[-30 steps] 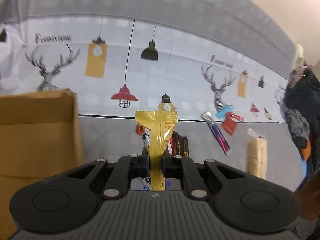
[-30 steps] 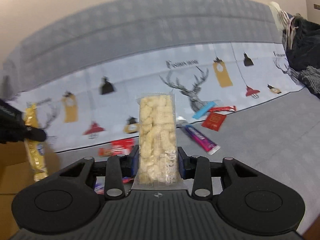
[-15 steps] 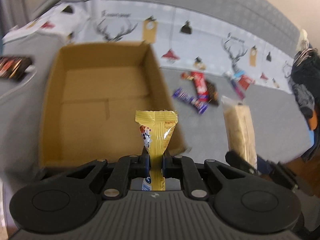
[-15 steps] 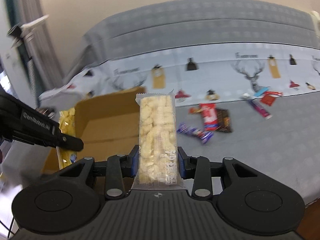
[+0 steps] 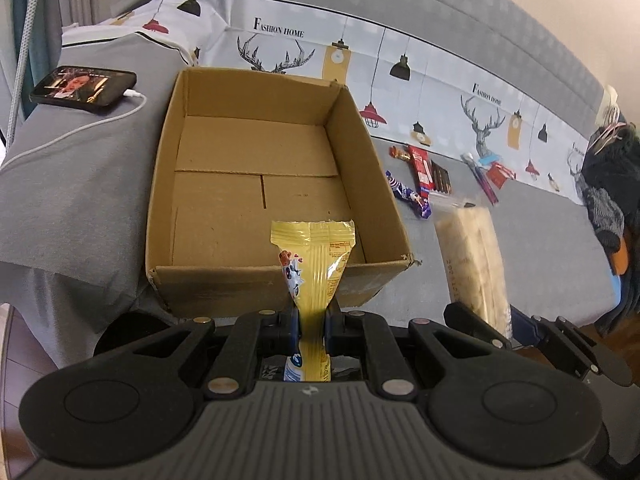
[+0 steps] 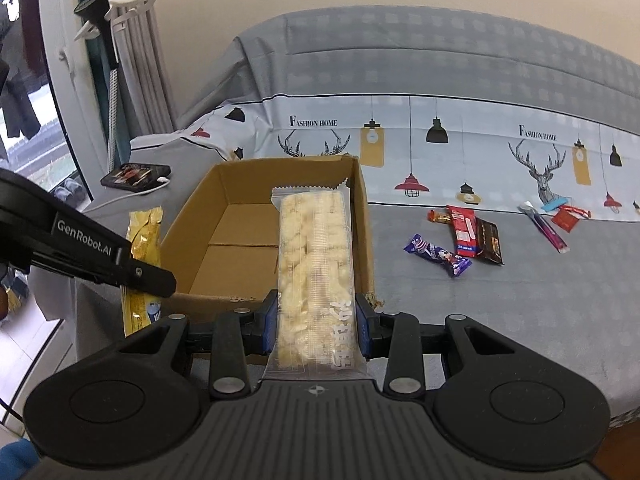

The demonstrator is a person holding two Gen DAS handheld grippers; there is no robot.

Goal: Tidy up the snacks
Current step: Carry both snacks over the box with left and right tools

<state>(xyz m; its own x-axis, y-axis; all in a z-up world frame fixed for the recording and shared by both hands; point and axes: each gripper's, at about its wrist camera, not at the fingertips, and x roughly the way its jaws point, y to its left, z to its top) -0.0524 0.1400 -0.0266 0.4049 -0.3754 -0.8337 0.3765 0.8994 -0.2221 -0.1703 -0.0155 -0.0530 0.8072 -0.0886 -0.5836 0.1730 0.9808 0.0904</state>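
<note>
Yellow wrapper first: your left gripper (image 5: pixel 311 326) is squeezed tight on the yellow pack (image 5: pixel 314 258); the pack stands up between the fingers, and its top sits in front of the near wall of the box (image 5: pixel 256 284); from the right camera you can see the same yellow pack (image 6: pixel 145 236) hanging just left of the box (image 6: pixel 366 216), outside it.

Your right gripper (image 6: pixel 316 326) is closed on the puff bar (image 6: pixel 314 264); the bar is a long clear pack with pale puffed bits inside; it points up and away from you, and its top shows in front of the open box; from the left camera the puff bar (image 5: pixel 474 256) is just right of the box.

Brown card makes the box; it is open on top and sits on the grey bed (image 5: pixel 540 216); you can see only its bare floor.

More snacks lie on the bed to the right of the box, well apart from your grippers: a purple bar (image 6: pixel 438 256), a red pack (image 6: pixel 464 230), a dark pack (image 6: pixel 489 242) touching the red one, and a thin stick (image 6: pixel 545 228) further right.

Left of the box, a phone (image 5: pixel 84 89) lies on the bed with a white cord (image 5: pixel 76 130) in it.
</note>
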